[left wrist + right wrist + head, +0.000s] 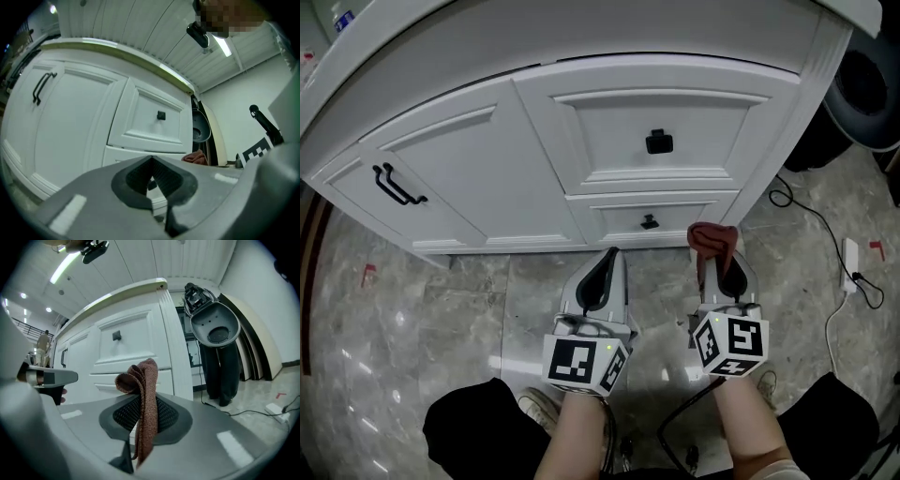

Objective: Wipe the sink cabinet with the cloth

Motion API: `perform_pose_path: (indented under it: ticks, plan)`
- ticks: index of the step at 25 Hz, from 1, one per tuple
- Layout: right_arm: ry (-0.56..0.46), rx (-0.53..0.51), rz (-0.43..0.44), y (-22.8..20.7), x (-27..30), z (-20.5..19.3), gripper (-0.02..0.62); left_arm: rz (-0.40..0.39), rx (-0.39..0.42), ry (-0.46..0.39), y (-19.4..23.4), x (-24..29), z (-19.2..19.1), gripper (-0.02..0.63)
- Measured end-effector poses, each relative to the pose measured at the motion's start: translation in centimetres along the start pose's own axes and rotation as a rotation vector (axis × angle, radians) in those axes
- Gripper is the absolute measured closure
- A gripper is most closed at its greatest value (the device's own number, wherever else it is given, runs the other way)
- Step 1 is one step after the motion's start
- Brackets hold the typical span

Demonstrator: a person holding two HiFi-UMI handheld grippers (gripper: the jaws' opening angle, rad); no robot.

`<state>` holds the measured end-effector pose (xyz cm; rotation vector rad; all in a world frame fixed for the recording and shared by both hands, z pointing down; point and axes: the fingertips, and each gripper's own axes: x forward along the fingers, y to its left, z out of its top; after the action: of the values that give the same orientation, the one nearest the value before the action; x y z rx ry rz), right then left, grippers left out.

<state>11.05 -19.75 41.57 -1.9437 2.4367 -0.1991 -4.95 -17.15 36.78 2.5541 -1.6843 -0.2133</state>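
The white sink cabinet (487, 178) fills the top of the head view, with a black door handle (397, 186) at left and two drawers with black knobs (659, 142) in the middle. A reddish-brown cloth (712, 239) sticks out of my right gripper (719, 267), which is shut on it just in front of the cabinet's base, near the lower drawer. In the right gripper view the cloth (140, 380) folds over between the jaws. My left gripper (607, 258) hangs beside it, shut with nothing in it, a little short of the cabinet (79, 122).
Grey marble floor (412, 309) lies below the cabinet. A black cable (811, 220) and a white power adapter (850, 255) lie on the floor at right. A dark round appliance (215, 329) stands right of the cabinet. The person's knees and shoes are at the bottom edge.
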Motion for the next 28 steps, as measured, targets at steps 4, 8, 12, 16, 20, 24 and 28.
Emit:
perform_pose_path:
  ticks: [4,8,12,16,20,24,28]
  plan:
    - [-0.063,-0.039,0.043,2.4,-3.6,3.6,0.511,-0.008,0.03,-0.07,-2.1,-3.3,3.9,0.606]
    - [-0.11,-0.044,0.072,4.3,-7.8,6.2,0.511,-0.022,0.038,-0.091,-4.5,-7.2,6.0,0.606]
    - [-0.134,-0.06,0.089,5.7,-11.6,7.7,0.511,-0.032,0.044,-0.088,-6.6,-10.9,7.1,0.606]
    - [-0.133,-0.057,0.09,6.9,-15.1,7.8,0.511,-0.033,0.044,-0.101,-7.8,-14.4,7.9,0.606]
    - [-0.134,-0.068,0.082,7.9,-19.0,8.1,0.511,-0.044,0.068,-0.096,-9.2,-17.8,8.6,0.606]
    - [-0.137,-0.084,0.088,9.0,-22.6,8.3,0.511,-0.044,0.091,-0.117,-10.6,-20.7,10.2,0.606]
    - [-0.136,-0.087,0.09,9.6,-25.1,8.7,0.512,-0.058,0.119,-0.101,-11.7,-22.7,10.4,0.606]
